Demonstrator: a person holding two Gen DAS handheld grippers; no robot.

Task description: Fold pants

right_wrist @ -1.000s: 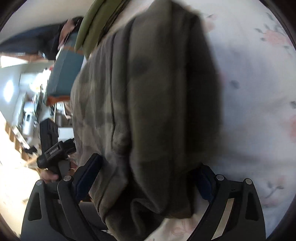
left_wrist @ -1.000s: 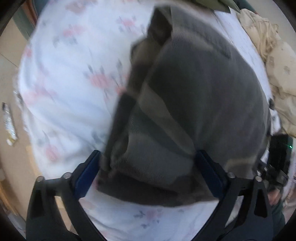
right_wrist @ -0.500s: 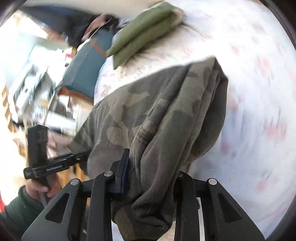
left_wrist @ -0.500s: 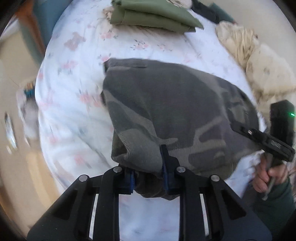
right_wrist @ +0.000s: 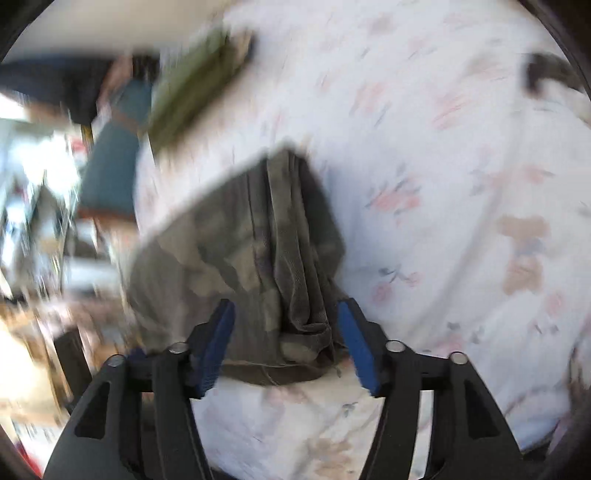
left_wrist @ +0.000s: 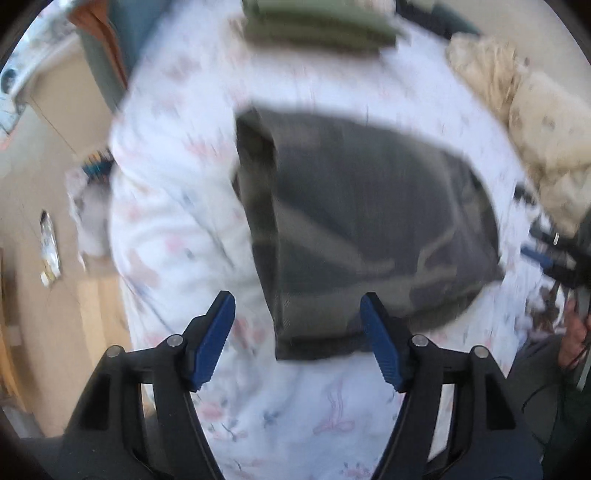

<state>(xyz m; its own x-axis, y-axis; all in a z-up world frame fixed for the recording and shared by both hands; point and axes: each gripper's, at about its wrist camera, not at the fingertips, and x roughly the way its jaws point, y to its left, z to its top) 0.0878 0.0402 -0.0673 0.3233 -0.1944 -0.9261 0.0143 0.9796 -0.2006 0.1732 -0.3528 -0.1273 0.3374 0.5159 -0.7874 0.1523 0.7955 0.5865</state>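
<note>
Camouflage fabric, grey-green: one pair of pants (left_wrist: 369, 236), folded into a compact packet, lies on the flowered bedsheet (left_wrist: 177, 206) toward the bed's near edge. Both views are motion-blurred; the camouflage pattern and fold lines are soft, and I cannot count the layers.

Left gripper (left_wrist: 297, 332): jaws spread wide, two blue pads, nothing between them. The near left corner of the packet sits just ahead of the pads, apart from both. In the left wrist view the packet's right end runs toward the bed's right edge.

Right gripper (right_wrist: 283, 338): jaws also apart, less widely. The packet's bunched near edge (right_wrist: 295, 347) lies between its two blue pads; whether either pad touches the cloth cannot be told, since fabric overlaps the left pad's tip in the picture.

Other items, counted: one olive folded garment (left_wrist: 317, 29) at the far edge of the bed, cut off by the top of the left wrist view and heavily smeared in the right wrist view (right_wrist: 192, 96). One cream crumpled bundle (left_wrist: 524, 110) at the far right corner, partly out of view. One dark object (right_wrist: 546, 74) at the upper right of the right wrist view, too blurred to identify.

The second handheld unit (left_wrist: 554, 258) appears at the right margin of the left wrist view, only partly visible, with a hand (left_wrist: 572, 343) below it.
</note>
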